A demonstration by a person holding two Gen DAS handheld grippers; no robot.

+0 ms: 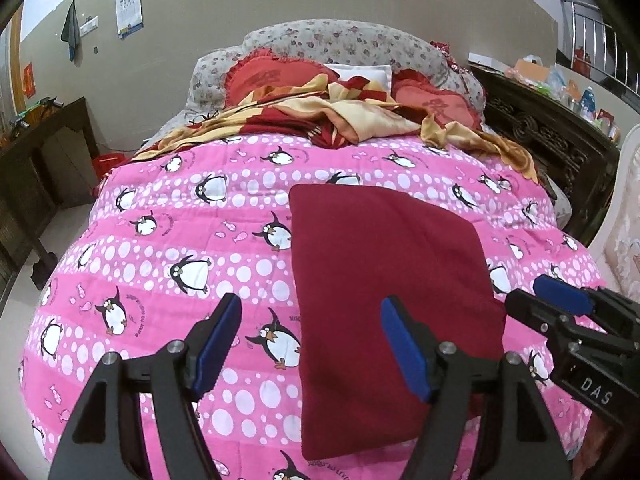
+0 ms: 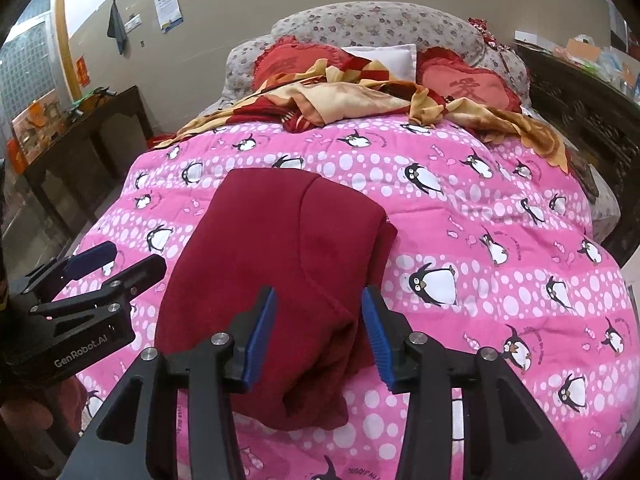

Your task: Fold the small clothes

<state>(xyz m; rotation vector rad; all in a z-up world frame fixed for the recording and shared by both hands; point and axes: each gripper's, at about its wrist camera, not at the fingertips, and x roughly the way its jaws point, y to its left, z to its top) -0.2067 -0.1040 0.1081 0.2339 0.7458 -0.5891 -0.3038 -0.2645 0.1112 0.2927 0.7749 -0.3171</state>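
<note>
- The dark red garment lies folded in a long rectangle on the pink penguin quilt, its long axis running from the lower centre of the frame up toward the pillows.
- The left gripper stands wide open and empty, its right finger over the garment's left edge.
- The right gripper is half open, holding nothing, poised above the garment's near right corner; I judge it the nearer.
</note>
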